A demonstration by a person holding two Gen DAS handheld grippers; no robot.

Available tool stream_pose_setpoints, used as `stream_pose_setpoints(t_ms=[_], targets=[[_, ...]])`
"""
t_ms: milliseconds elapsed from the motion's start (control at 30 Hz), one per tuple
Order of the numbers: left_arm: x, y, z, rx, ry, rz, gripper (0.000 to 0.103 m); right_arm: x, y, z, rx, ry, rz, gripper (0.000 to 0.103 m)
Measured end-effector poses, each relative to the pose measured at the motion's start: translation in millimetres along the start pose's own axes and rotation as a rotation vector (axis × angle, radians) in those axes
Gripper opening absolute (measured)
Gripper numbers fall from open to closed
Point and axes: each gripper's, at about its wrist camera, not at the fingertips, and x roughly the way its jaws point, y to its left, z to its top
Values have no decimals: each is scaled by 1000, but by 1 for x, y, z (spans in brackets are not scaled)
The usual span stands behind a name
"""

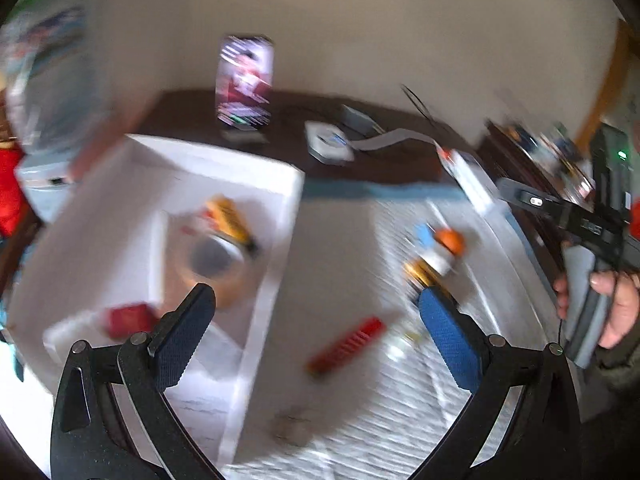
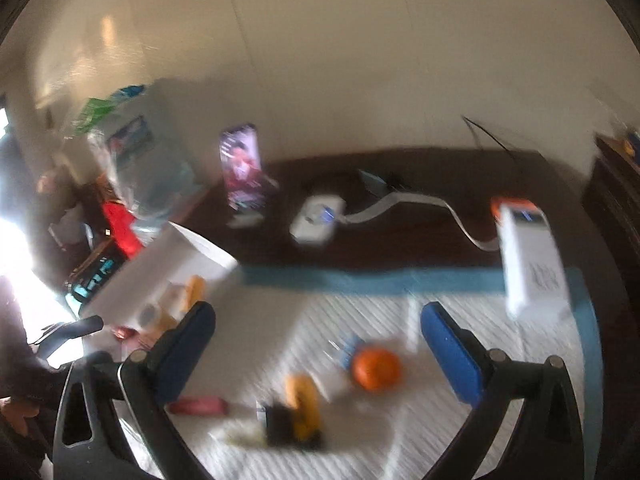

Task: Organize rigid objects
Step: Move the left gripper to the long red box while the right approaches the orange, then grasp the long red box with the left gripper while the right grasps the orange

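White box point(image 1: 240, 168) is sitting on the bench, already holding a tape roll point(image 1: 218, 258), while a red comb point(image 1: 346, 344) and orange ball point(image 2: 376, 368) are lying loose beside it. Left gripper point(image 1: 316, 312) and right gripper point(image 2: 318, 332) are hovering with jaws wide and empty, likely readying a pick.

Tape roll point(image 1: 218, 258) in box point(image 1: 280, 200); comb point(image 1: 346, 344) right, on mat point(image 1: 400, 420).

Right claw point(image 2: 316, 332) gapes empty above an orange ball point(image 2: 376, 369) on the mat point(image 2: 460, 432).
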Motion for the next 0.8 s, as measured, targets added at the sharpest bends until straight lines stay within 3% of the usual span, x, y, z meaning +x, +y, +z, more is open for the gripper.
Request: stream_pose_setpoints(t_ms=[100, 200, 333, 467, 633, 800], targets=[[22, -23, -12, 66, 78, -26, 103, 6, -13, -20, -4, 53, -57, 103], [45, -43, -23, 147, 165, 17, 103, 13, -25, -36, -11, 112, -107, 103], [63, -51, -26, 168, 228, -4, 96, 17, -35, -38, -1, 114, -140, 102], [70, -54, -25, 203, 230, 20, 88, 30, -37, -27, -3, 119, -119, 83], [70, -44, -18, 173, 220, 41, 85, 56, -36, -15, 30, 151, -78, 77], [81, -37, -22, 180, 262, 71, 84, 76, -24, -15, -5, 181, -84, 77]])
